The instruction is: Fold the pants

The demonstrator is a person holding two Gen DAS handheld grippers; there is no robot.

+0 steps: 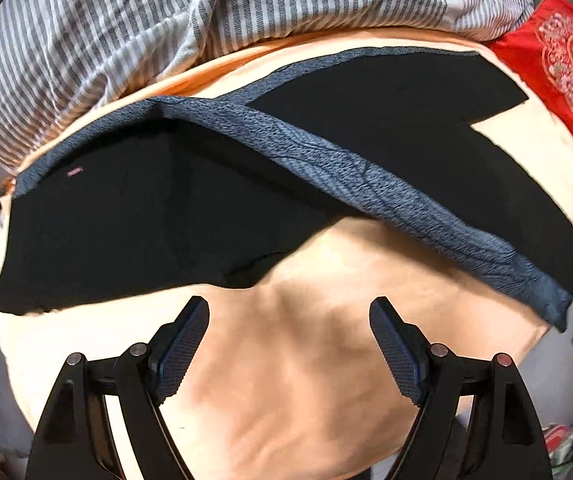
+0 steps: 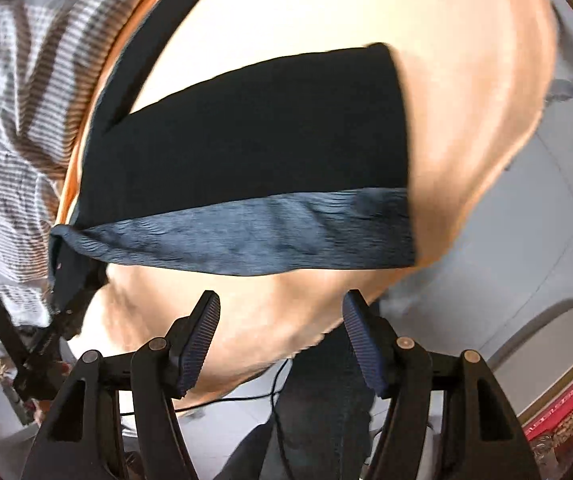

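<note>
**Left wrist view: both tools released above the bed**

Left tool (image 1: 289, 312) hovers, fingers spread, over the peach sheet (image 1: 286, 360). Right tool (image 2: 281, 308) likewise gapes, empty. Black pants (image 1: 134, 216) lie half-folded on the bed, grey lining (image 1: 326, 168) upturned; small pink label (image 1: 74, 170) unreadable.

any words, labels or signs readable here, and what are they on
"囍" (double happiness sign), embroidered in gold on the red cushion at the far right of the bed.
Small pink tag on the black pants: too small to read.
Red box edge on the floor in the right wrist view: printing too blurred to read.
Nothing else bears text.
</note>
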